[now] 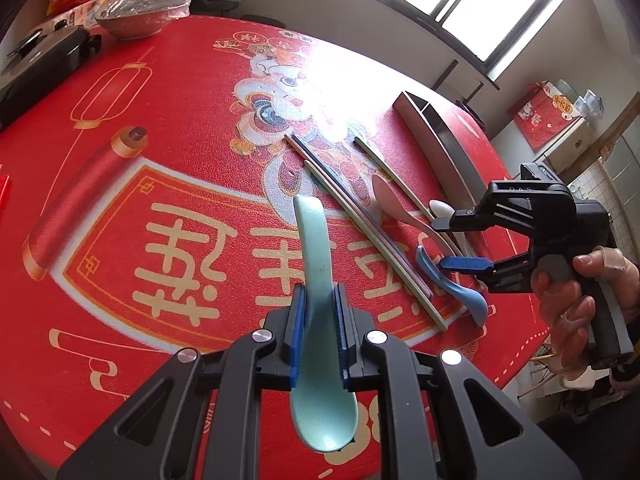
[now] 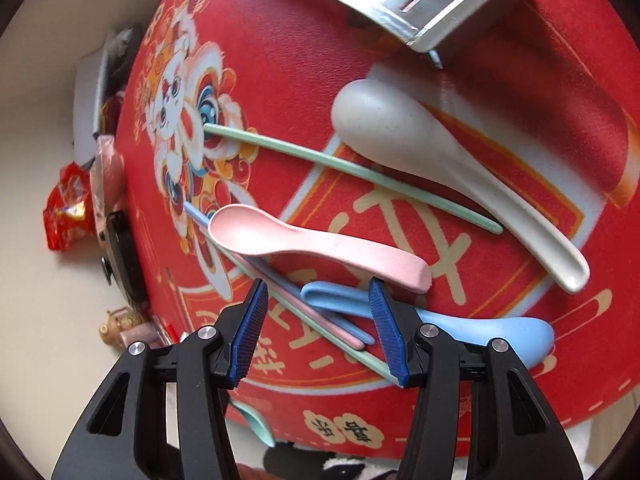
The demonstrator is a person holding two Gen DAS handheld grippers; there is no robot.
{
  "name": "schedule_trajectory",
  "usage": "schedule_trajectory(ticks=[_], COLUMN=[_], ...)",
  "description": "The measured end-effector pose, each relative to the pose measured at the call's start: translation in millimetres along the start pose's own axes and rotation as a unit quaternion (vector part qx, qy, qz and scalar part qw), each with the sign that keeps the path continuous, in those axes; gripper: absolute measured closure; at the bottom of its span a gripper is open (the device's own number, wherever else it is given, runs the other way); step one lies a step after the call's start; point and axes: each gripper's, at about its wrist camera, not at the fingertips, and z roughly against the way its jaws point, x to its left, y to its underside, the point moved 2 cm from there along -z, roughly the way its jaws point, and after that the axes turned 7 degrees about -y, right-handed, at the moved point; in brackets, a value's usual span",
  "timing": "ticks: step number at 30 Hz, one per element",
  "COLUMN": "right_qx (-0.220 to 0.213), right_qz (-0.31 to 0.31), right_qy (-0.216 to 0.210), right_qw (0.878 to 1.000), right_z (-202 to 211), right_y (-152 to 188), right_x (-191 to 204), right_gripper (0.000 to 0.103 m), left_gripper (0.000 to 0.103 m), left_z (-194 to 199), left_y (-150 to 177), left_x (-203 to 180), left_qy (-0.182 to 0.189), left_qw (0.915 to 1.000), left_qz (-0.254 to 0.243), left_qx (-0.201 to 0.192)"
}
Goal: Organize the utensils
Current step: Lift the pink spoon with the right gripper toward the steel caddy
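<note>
left gripper (image 1: 319, 330) fingers clamp mint-green plastic soup spoon (image 1: 320, 360). right gripper (image 2: 318, 330) fingers spread over light-blue plastic spoon (image 2: 460, 326); closing may snag pastel chopsticks (image 2: 320, 320).

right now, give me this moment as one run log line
left gripper: shut on green spoon | right gripper: open over blue spoon | pink spoon, white spoon, chopsticks: on table

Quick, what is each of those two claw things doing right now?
Left gripper: shut on the green spoon.
Right gripper: open, holding nothing, above the blue spoon.
</note>
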Motion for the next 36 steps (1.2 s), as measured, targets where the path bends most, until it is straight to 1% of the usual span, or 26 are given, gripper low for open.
schedule_trajectory(ticks=[2,5,7,10,13,19,27,32,36], right_qx=[-0.008,-0.024,-0.032,-0.051,-0.067,-0.084,-0.089,-0.108,-0.124], right_qz=[-0.036,-0.066,-0.081,-0.098,-0.105,-0.099,-0.07,-0.057,-0.024], right_qy=[-0.008,-0.005,-0.002,0.015,0.023,0.035,0.053,0.074,0.105], right_qw=[0.999,0.998,0.996,0.994,0.992,0.991,0.992,0.99,0.986], right_z=[2,7,9,14,17,17,5,0,-8], right_y=[-3,-4,-5,-7,-11,-15,-19,-21,-24], right_x=[-6,-10,-13,-18,-20,-16,3,15,30], right_gripper=[0.052,0.052,0.052,0.052,0.052,0.052,0.052,0.052,0.052], left_gripper=[0.089,0.089,0.089,0.089,0.089,0.089,0.089,0.089,0.089], left_z=[1,3,3,4,4,2,3,3,3], left_y=[0,-1,-2,-4,-6,-8,-8,-8,-9], left_x=[2,4,5,6,7,7,10,10,12], left_qy=[0.0,0.001,0.002,0.004,0.006,0.009,0.008,0.008,0.008], left_qw=[1.0,1.0,1.0,0.9999,0.9999,1.0,1.0,1.0,1.0], left_qz=[0.004,0.007,0.007,0.009,0.006,-0.001,0.0,0.001,0.0], left_qx=[-0.001,-0.003,-0.005,-0.006,-0.006,-0.004,-0.006,-0.005,-0.005])
